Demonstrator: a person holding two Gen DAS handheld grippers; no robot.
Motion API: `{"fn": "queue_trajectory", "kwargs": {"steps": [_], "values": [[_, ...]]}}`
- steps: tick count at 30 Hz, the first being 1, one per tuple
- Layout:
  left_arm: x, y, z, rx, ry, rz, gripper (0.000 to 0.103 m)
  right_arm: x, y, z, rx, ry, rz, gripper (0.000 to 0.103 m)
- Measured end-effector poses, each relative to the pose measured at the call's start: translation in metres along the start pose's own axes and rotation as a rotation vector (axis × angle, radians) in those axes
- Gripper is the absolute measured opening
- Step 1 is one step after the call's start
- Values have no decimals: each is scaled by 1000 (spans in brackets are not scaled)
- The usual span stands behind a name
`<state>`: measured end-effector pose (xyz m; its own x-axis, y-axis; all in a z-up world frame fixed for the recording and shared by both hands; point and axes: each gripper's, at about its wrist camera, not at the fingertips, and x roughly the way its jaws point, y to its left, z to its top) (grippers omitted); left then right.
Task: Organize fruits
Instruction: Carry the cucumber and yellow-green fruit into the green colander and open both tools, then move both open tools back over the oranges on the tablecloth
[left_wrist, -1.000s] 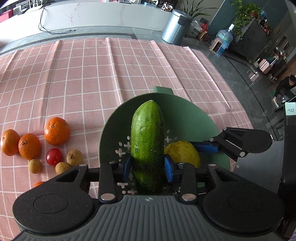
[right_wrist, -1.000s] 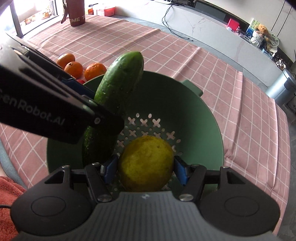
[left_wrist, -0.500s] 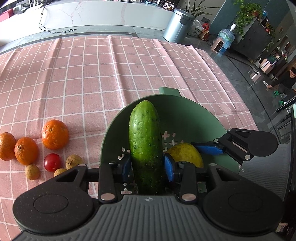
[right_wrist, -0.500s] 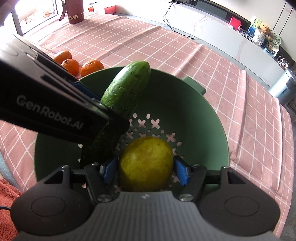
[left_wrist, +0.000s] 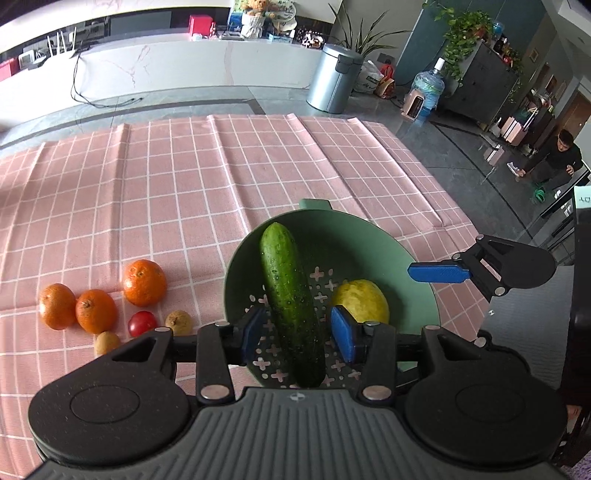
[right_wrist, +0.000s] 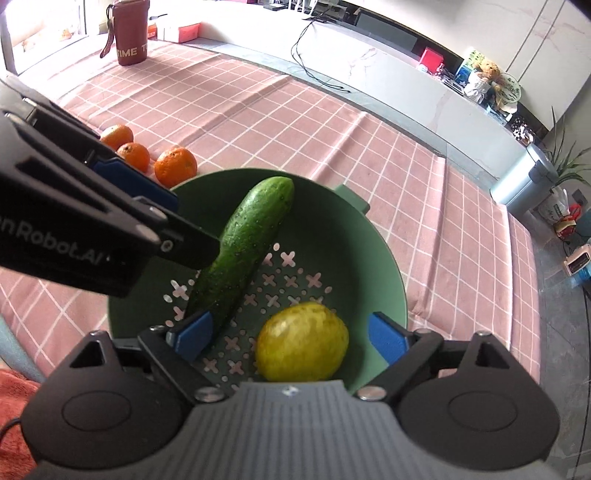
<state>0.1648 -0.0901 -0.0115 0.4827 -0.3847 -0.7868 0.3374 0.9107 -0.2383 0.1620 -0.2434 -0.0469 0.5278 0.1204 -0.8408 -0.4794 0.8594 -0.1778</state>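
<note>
A green colander (left_wrist: 373, 240) (right_wrist: 376, 251) sits on the pink checked cloth. A cucumber (left_wrist: 290, 306) (right_wrist: 243, 240) lies in it, leaning on the far rim. A yellow-green round fruit (left_wrist: 362, 301) (right_wrist: 301, 347) rests on the colander's bottom. My left gripper (left_wrist: 298, 334) is open, its blue pads apart on either side of the cucumber. My right gripper (right_wrist: 291, 338) is open, its pads apart around the yellow fruit. Three oranges (left_wrist: 144, 282) (right_wrist: 175, 166), a cherry tomato (left_wrist: 142, 323) and small brown fruits (left_wrist: 179, 321) lie left of the colander.
A dark red cup (right_wrist: 131, 31) stands at the far corner of the table. The table edge runs close to the colander's right side, with floor, a steel bin (left_wrist: 334, 83) and a water jug (left_wrist: 426, 90) beyond.
Both grippers have opened and let go: the cucumber and the yellow fruit now lie in the colander. Both grippers have pulled back and upward.
</note>
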Motion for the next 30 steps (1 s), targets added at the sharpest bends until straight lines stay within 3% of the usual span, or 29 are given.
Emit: {"fn": "queue_trajectory", "kwargs": {"steps": [7,14,18,24,26,30], "values": [[-53,14,-20,18,-86,37,51,-38,26,-3,126,-66,1,89],[-91,39,-50,31,-154,153,51,-65,66,-9,263,-165,40,90],[-100,58,-64,18,-158,202,51,-72,88,-11,347,-219,99,90],[-100,83,-76,-33,-162,215,51,-70,124,-17,407,-300,139,88],[-98,89,-80,-35,-161,229,51,-63,135,-18,412,-302,151,76],[-92,99,-85,-14,-156,236,51,-47,149,-11,404,-279,169,65]]}}
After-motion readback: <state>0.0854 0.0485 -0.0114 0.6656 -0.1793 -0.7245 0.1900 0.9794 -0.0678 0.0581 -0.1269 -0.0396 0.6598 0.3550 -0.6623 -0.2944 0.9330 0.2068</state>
